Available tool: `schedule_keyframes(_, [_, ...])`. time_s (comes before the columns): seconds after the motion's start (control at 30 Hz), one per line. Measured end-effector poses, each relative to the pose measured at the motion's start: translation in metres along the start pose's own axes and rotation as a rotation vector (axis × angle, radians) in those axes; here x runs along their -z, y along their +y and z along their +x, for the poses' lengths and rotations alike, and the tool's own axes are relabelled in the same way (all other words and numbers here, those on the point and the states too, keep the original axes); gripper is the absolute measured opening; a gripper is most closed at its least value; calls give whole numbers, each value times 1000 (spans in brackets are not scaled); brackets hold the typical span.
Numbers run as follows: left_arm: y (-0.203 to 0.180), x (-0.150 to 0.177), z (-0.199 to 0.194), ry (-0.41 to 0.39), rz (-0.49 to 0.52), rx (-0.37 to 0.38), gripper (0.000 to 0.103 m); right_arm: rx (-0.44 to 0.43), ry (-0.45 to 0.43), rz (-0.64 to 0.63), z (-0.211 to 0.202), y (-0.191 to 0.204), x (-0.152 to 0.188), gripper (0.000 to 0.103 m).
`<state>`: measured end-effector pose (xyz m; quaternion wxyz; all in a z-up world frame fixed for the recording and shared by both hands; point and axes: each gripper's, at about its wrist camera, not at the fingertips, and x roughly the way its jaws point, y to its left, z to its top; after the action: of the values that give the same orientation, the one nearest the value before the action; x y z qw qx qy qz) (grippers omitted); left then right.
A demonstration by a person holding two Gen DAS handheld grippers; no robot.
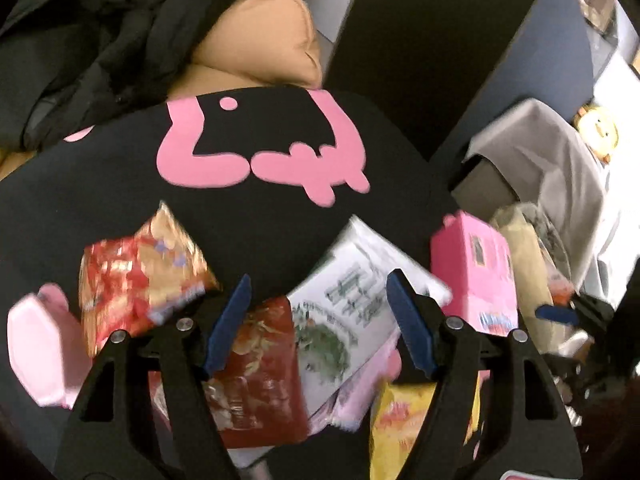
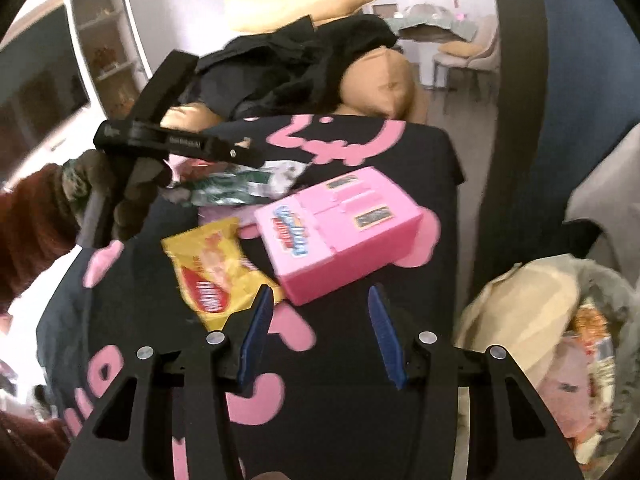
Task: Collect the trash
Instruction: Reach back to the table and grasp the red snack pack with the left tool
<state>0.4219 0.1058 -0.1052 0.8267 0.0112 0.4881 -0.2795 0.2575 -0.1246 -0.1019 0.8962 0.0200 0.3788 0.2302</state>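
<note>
Snack wrappers lie on a black cloth with pink letters [image 1: 120, 200]. My left gripper [image 1: 318, 294] is open, its fingers astride a dark red wrapper [image 1: 260, 380] and a white and green wrapper [image 1: 352, 304]. A red and gold wrapper [image 1: 140, 272], a yellow wrapper [image 1: 400, 420] and a pink box [image 1: 476, 272] lie around it. My right gripper [image 2: 320, 304] is open and empty, just short of the pink box [image 2: 340, 232], with the yellow wrapper [image 2: 216, 276] to its left. The left gripper also shows in the right wrist view [image 2: 256, 158] over the white and green wrapper [image 2: 256, 188].
A trash bag [image 2: 520, 308] with wrappers inside stands at the right. Black clothes [image 2: 288, 64] and tan cushions [image 2: 380, 80] lie behind the cloth. A pale pink object [image 1: 40, 344] lies at the cloth's left. A dining table and chairs [image 2: 448, 44] stand far back.
</note>
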Motion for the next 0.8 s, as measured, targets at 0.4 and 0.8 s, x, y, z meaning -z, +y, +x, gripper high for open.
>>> schedule_keyframes(0.4, [6,131,-90,-117,-244,-13,67,-195,122,-213,57,64,-13,47])
schedule_keyframes(0.8, [16,175,-132,-239,-321,-48,67,-123,165,-263,84,87,-19,47])
